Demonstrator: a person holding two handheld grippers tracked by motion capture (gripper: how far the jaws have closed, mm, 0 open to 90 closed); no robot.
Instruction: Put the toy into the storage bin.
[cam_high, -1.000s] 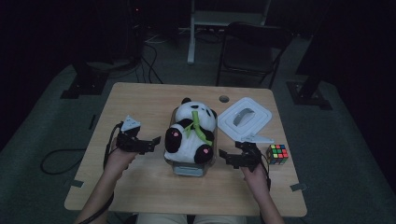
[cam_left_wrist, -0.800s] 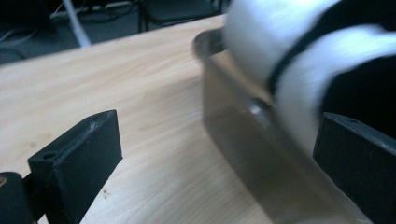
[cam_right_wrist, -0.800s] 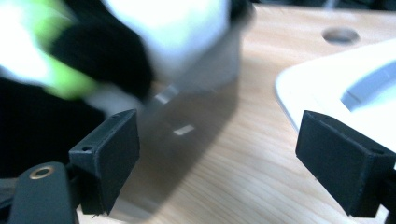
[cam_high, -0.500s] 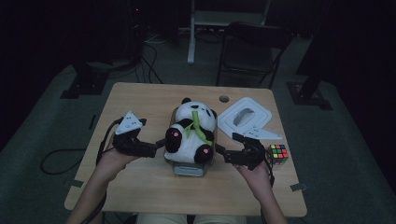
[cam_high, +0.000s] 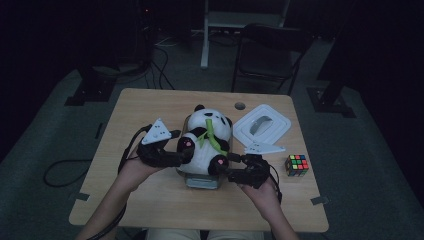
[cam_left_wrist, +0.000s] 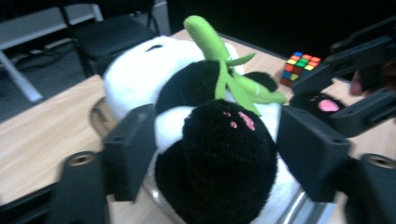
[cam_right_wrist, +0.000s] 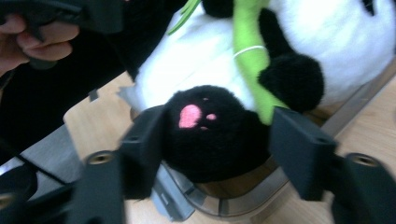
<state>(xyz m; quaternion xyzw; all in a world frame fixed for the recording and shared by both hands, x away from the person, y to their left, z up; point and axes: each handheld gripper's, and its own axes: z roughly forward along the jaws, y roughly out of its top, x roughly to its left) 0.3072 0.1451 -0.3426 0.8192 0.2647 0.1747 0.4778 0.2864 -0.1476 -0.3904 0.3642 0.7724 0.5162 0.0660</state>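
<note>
The plush panda (cam_high: 206, 142) is lying on its back in a clear container (cam_high: 202, 181) near the middle of the counter (cam_high: 150, 107), a green bamboo sprig (cam_high: 212, 140) across its belly and its two black feet pointing toward the person. The left gripper (cam_high: 181, 156) is closing its fingers (cam_left_wrist: 130, 149) around one foot, and the right gripper (cam_high: 231, 167) is doing the same around the other foot; both pairs have just been narrowing, and are sitting half-closed with a foot between them. In the left gripper view, the pads are lying against the fur on both sides, so that hold is looking real, while in the right gripper view one finger (cam_right_wrist: 299, 149) is standing slightly off the foot, so that grip is looking shallow. The risk, as I judge it, is that soft, round feet are squashing and slipping out when lifted, or one side is letting go first and the panda is swinging, dragging the light container with it or tipping it toward the cube (cam_high: 297, 165). The high view is giving the layout, including the white lid (cam_high: 264, 126) lying apart behind the right hand, but the gripper views are revealing the pink paw pads and the contact at the fingers.
</note>
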